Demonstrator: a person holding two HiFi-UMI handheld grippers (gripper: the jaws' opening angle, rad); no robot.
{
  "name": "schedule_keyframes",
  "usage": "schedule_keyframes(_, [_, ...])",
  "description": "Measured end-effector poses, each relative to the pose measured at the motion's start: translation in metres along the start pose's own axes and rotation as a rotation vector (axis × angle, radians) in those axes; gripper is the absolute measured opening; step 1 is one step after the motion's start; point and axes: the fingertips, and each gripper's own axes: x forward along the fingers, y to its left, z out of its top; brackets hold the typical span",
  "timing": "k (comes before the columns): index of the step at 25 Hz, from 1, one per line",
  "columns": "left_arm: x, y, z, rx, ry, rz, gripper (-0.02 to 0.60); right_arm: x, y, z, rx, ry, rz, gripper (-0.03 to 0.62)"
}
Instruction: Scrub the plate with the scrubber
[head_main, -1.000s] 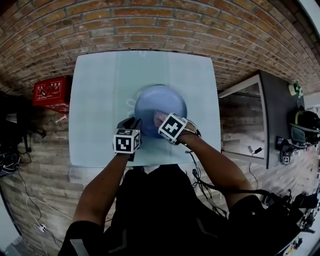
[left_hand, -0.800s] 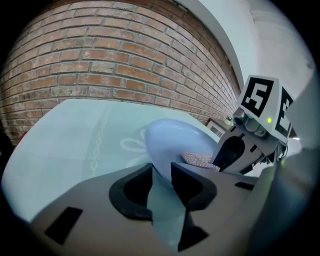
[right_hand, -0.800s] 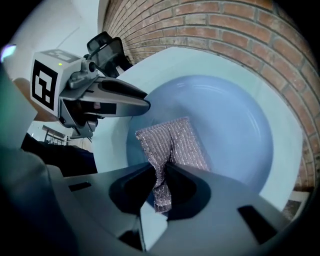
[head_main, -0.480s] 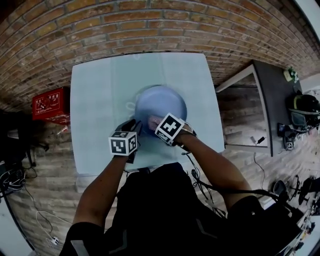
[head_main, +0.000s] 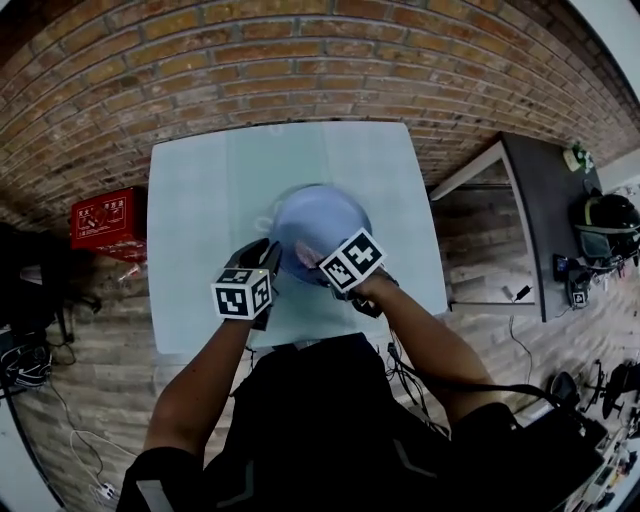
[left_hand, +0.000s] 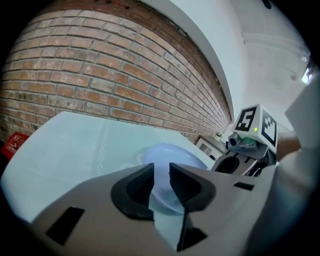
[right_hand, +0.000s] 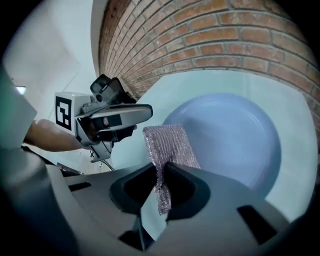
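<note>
A pale blue plate lies on the light glass table. My right gripper is shut on a pinkish mesh scrubber, which it holds over the plate's near left part. My left gripper sits at the plate's near left rim. Its jaws have just been closing a little and still stand a narrow gap apart. The rim shows through that gap with nothing pinched. Whether the tips touch the plate I cannot tell.
A red box sits on the brick floor left of the table. A dark desk with gear stands at the right, and cables trail at the lower left. A brick wall rises behind the table.
Both hands have risen a little. The right gripper rolled and drew the scrubber back from the plate's middle toward its near left rim. The left cube shifted slightly left.
</note>
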Motion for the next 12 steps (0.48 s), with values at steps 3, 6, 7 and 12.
schedule_keyframes(3, [-0.009, -0.001, 0.019, -0.002, -0.055, 0.018, 0.096, -0.019, -0.002, 0.010, -0.009, -0.076, -0.007, 0.072])
schedule_keyframes(6, [-0.017, -0.014, 0.038, 0.025, -0.106, 0.013, 0.086, -0.043, -0.003, 0.020, -0.037, -0.170, -0.006, 0.067])
schedule_keyframes(7, [-0.020, -0.019, 0.044, 0.035, -0.122, 0.013, 0.080, -0.053, -0.003, 0.023, -0.051, -0.212, -0.001, 0.067])
schedule_keyframes(12, [-0.029, -0.053, 0.073, 0.003, -0.203, 0.002, 0.027, -0.109, -0.010, 0.040, -0.141, -0.408, -0.035, 0.069])
